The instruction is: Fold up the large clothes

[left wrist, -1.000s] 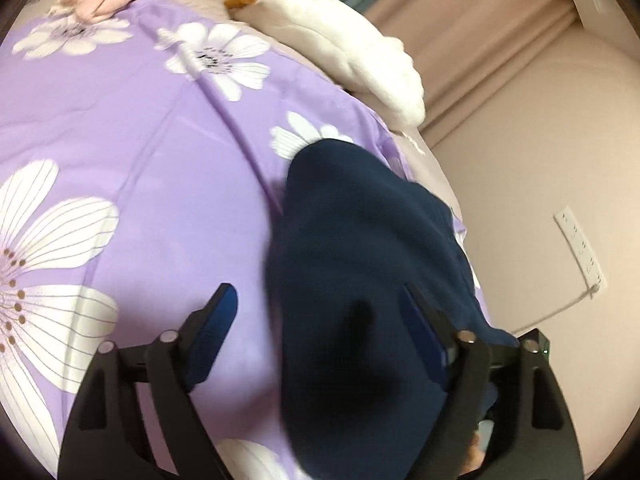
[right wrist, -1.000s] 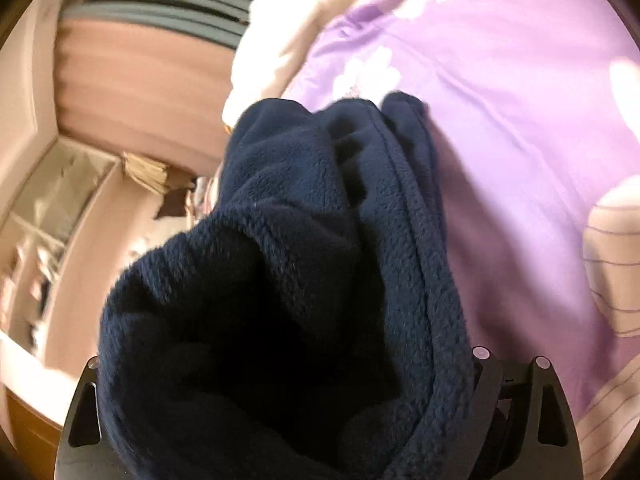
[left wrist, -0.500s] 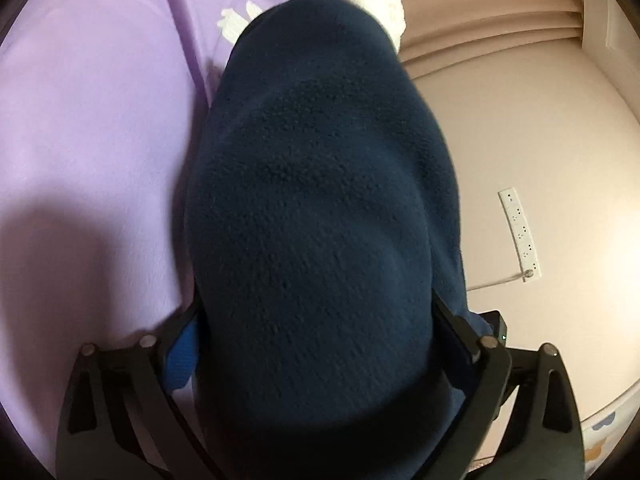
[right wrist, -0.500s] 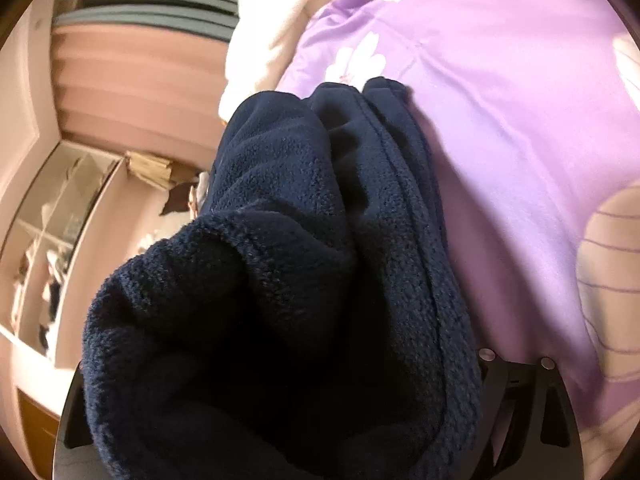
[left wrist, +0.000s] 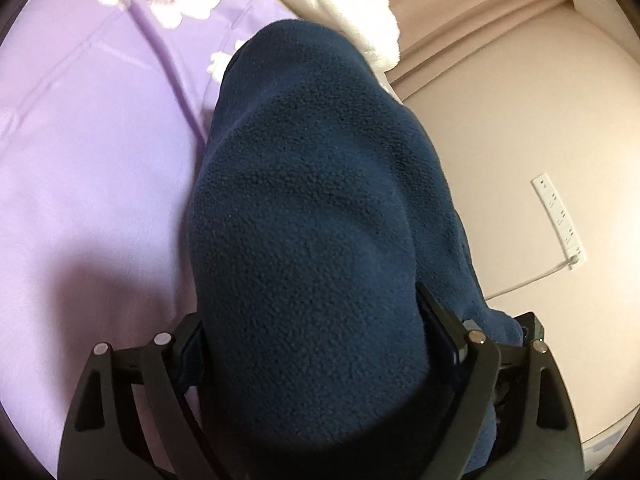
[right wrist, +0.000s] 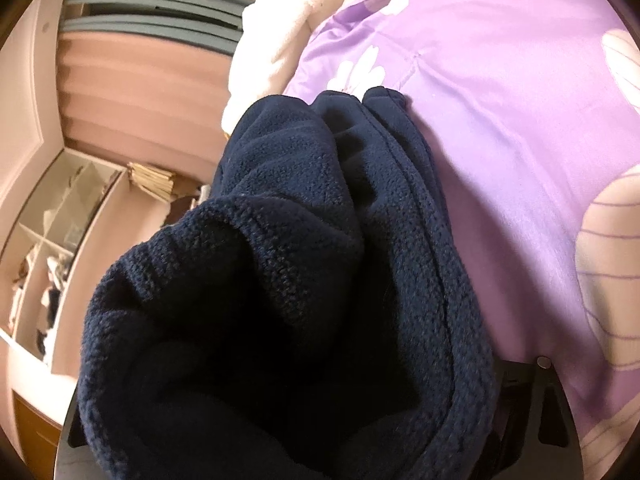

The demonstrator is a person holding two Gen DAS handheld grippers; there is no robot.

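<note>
Soft warm indoor light, both views sharp; dark navy fleece garment [right wrist: 280, 300] loses detail in shadow (fisheye vignette at edges).

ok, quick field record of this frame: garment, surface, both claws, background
garment: navy fleece, bunched, lying near the bed's edge
surface: purple flowered bedspread
left claw: closing, fleece bulging between its fingers
right claw: closing, fingers buried under the fleece
background: white plush item, beige curtain, power strip on the floor
</note>
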